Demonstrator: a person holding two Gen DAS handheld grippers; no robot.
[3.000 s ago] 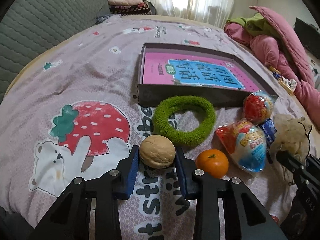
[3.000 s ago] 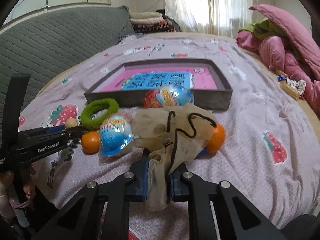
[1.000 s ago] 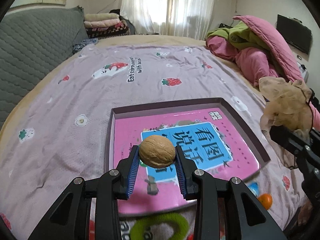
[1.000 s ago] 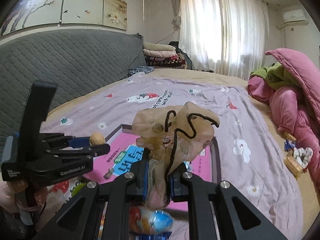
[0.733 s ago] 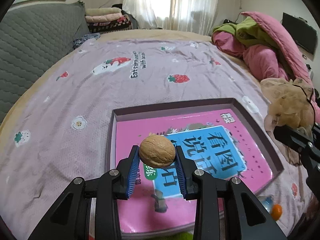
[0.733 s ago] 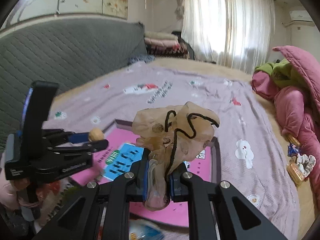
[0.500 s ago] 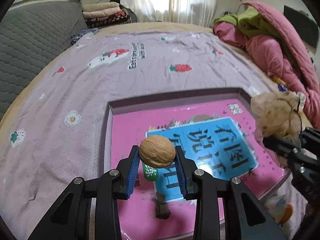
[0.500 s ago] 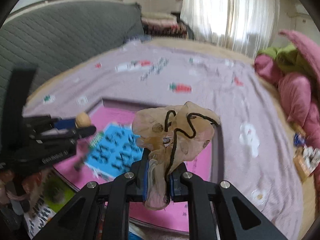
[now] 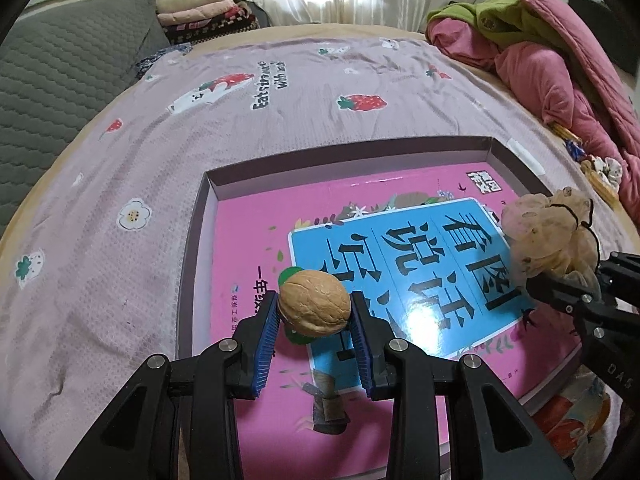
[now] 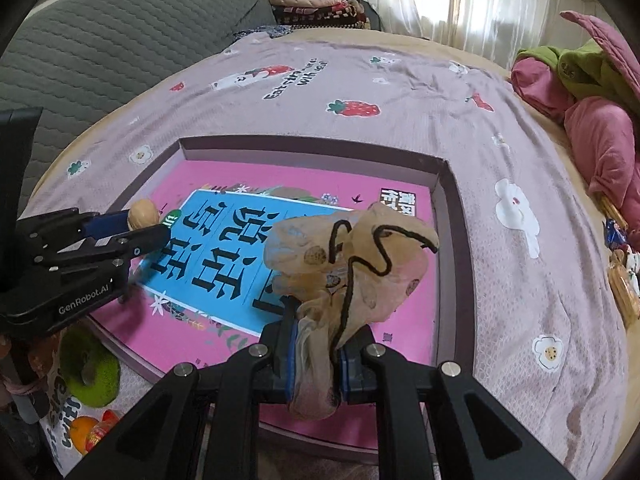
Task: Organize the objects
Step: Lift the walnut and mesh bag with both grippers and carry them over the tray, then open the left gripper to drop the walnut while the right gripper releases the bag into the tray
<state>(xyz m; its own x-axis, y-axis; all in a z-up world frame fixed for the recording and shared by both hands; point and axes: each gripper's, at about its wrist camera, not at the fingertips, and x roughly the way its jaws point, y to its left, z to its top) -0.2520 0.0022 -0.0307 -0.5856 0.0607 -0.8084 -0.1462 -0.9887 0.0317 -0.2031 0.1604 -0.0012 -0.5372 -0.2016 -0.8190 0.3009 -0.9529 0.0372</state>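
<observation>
Left gripper [image 9: 314, 312] jaws clamped a walnut [image 9: 314, 307] over the tray [image 9: 192, 240]. Right gripper [image 10: 316, 356] jaws pinched a pouch [image 10: 352, 256], nearly fully closed.

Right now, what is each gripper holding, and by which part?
Left gripper: walnut, pinched across its sides. Right gripper: sheer beige drawstring pouch, clamped by its bunched lower end. Both hang over the tray.
</observation>
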